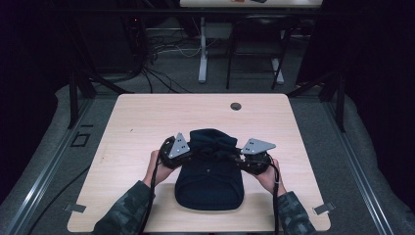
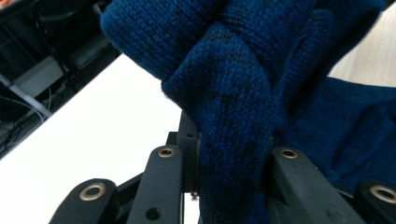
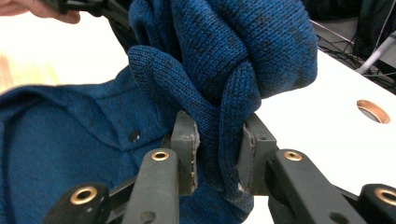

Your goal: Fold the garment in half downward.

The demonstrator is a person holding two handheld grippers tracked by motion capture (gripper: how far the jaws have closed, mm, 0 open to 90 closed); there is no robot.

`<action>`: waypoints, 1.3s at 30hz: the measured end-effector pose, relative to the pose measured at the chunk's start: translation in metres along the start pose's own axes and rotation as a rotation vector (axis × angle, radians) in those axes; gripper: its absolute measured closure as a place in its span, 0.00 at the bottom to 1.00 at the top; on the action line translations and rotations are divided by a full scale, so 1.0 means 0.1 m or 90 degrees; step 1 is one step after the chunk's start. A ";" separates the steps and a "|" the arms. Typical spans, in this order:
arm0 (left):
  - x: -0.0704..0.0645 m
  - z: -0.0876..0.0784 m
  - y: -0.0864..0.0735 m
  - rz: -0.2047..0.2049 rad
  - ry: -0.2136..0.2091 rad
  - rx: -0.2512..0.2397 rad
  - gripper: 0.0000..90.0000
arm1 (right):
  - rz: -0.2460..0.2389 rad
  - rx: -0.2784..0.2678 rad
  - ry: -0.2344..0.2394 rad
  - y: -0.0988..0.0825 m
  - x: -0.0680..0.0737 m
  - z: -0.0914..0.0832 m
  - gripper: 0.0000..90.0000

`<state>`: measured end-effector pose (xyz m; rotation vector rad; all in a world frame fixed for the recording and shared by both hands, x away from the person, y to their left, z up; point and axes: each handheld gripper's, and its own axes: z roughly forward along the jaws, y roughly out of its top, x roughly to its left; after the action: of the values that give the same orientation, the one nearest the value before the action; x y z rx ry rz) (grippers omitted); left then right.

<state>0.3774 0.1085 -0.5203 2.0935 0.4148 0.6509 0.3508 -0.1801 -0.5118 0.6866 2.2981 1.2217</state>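
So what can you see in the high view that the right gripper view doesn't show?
The high view alone shows the whole wooden table, the person's camouflage sleeves, the floor cables and both tools, left tool and right tool, one on each side of the dark blue knitted garment. The right gripper view alone shows the knit stitches, a small dark button and fabric pinched between the jaws. Both show the garment and the table's round hole.
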 end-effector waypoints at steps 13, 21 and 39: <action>-0.06 0.01 -0.06 -0.035 -0.034 0.038 0.62 | -0.082 0.001 -0.022 -0.11 0.21 -0.01 0.81; -0.14 -0.06 -0.12 -0.021 -0.048 0.036 0.73 | -0.078 0.011 -0.001 -0.15 0.26 -0.02 0.78; -0.34 -0.19 -0.33 -0.009 -0.100 0.051 0.84 | -0.113 0.047 0.018 -0.37 0.48 -0.05 0.81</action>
<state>0.3375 0.1217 -0.5487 2.1971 0.3714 0.4644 0.3028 -0.1713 -0.5477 0.4816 2.3806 1.0766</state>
